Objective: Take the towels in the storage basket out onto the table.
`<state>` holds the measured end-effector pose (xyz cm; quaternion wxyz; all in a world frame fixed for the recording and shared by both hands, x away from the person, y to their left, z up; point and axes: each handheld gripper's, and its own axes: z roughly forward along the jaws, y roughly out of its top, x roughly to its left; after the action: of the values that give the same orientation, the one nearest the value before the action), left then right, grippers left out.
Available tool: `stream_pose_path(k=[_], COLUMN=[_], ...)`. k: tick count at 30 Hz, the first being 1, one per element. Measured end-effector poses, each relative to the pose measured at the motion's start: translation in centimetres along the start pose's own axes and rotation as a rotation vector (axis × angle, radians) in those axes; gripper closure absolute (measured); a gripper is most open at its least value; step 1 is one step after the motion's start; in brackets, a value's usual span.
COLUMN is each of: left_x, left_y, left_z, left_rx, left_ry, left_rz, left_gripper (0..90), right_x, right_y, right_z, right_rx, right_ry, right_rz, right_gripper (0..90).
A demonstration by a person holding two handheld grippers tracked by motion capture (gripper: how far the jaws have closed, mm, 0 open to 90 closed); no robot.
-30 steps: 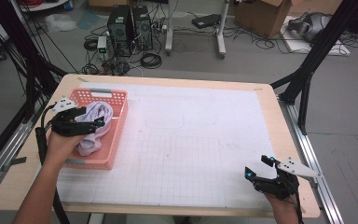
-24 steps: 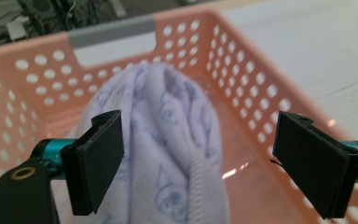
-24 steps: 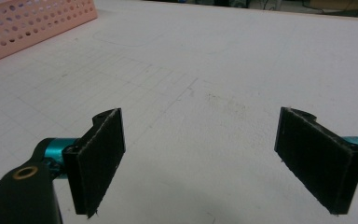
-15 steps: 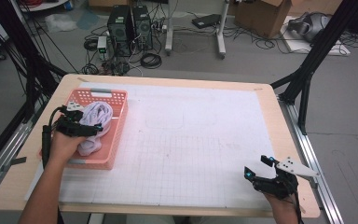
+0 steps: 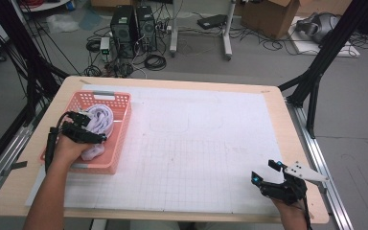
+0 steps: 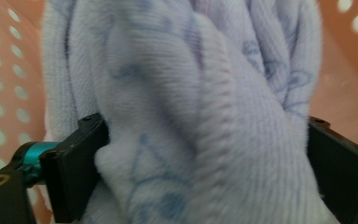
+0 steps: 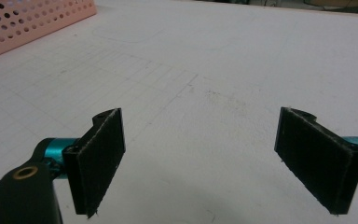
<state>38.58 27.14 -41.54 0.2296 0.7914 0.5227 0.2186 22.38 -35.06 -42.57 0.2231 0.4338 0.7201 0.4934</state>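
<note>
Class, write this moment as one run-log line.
left gripper: jaws around pale cloth in pink basket | right gripper: open, over white mat

Pale lilac knitted cloth [image 6: 200, 107] between wide-set black jaws, inside pink perforated basket [image 6: 9, 79].

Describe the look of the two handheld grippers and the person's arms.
Both grippers are black with teal fittings by flat, rectangular black fingers. The right gripper carries a grey three-cornered plate; a black cable trails from the left gripper. Forearms are bare, no sleeves visible.
</note>
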Motion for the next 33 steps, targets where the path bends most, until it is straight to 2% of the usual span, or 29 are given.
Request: stream_pose_path(k=[4,6,12,14,16,17,18,19,21,22,23,24,25,26,28,29,33], left_x=[-0.1,0.0,-0.1,0.0,0.4,0.4,0.6,0.7,0.9,1.1,1.1,1.3,1.4,1.4,1.6,1.8,2.3], left_y=[0.0,0.1,0.0,0.0,-0.1,-0.1,-0.2,-0.2,-0.3,-0.3,-0.3,-0.4,-0.5,-0.5,-0.6,-0.8,-1.1], left_z=[0.2,0.2,-0.3,-0.5,-0.9,-0.9,-1.3,-1.5,-1.7,-2.1,-2.1,-2.6,-2.9,-2.9,-3.4,-3.9,-5.0], left_rx=[0.010,0.015,0.003,-0.008,-0.044,-0.044,-0.076,-0.098,-0.117,-0.167,-0.167,-0.221,-0.248,-0.248,-0.305,-0.358,-0.459], left_ry=[0.019,0.045,0.048,0.042,0.012,0.012,-0.015,-0.024,-0.033,-0.056,-0.056,-0.079,-0.094,-0.094,-0.105,-0.118,-0.149], left_rz=[0.019,0.027,0.043,0.032,-0.009,-0.009,-0.039,-0.057,-0.064,-0.090,-0.090,-0.113,-0.121,-0.121,-0.145,-0.149,-0.164], left_gripper=[10.3,16.7,40.0,43.9,46.4,47.5,48.3,48.9,49.3,49.3,49.4,49.4,49.4,49.4,49.4,49.4,49.4], right_x=[0.0,-0.1,-0.1,-0.1,-0.1,-0.1,-0.1,-0.2,-0.2,-0.2,-0.2,-0.2,-0.2,-0.2,-0.1,-0.1,-0.1], right_y=[0.0,0.0,0.0,0.0,0.0,0.0,0.0,0.0,0.0,0.0,0.0,0.0,0.0,0.0,0.0,0.0,0.1], right_z=[-0.1,-0.1,-0.2,-0.2,-0.3,-0.3,-0.4,-0.4,-0.5,-0.5,-0.5,-0.5,-0.5,-0.5,-0.5,-0.5,-0.4], right_rx=[0.001,-0.001,0.001,-0.002,-0.003,-0.002,-0.002,-0.007,-0.004,-0.005,-0.008,-0.008,-0.011,-0.011,-0.007,-0.007,-0.006], right_ry=[-0.003,-0.004,-0.005,-0.006,-0.008,-0.010,-0.010,-0.012,-0.013,-0.014,-0.015,-0.015,-0.016,-0.016,-0.014,-0.015,-0.013], right_rz=[0.007,0.002,0.002,0.003,0.003,0.005,0.010,0.009,0.011,0.015,0.013,0.015,0.012,0.010,0.018,0.018,0.013], right_gripper=[14.7,14.7,14.7,14.7,14.7,14.7,14.7,14.7,14.7,14.7,14.7,14.7,14.7,14.7,14.7,14.7,14.7])
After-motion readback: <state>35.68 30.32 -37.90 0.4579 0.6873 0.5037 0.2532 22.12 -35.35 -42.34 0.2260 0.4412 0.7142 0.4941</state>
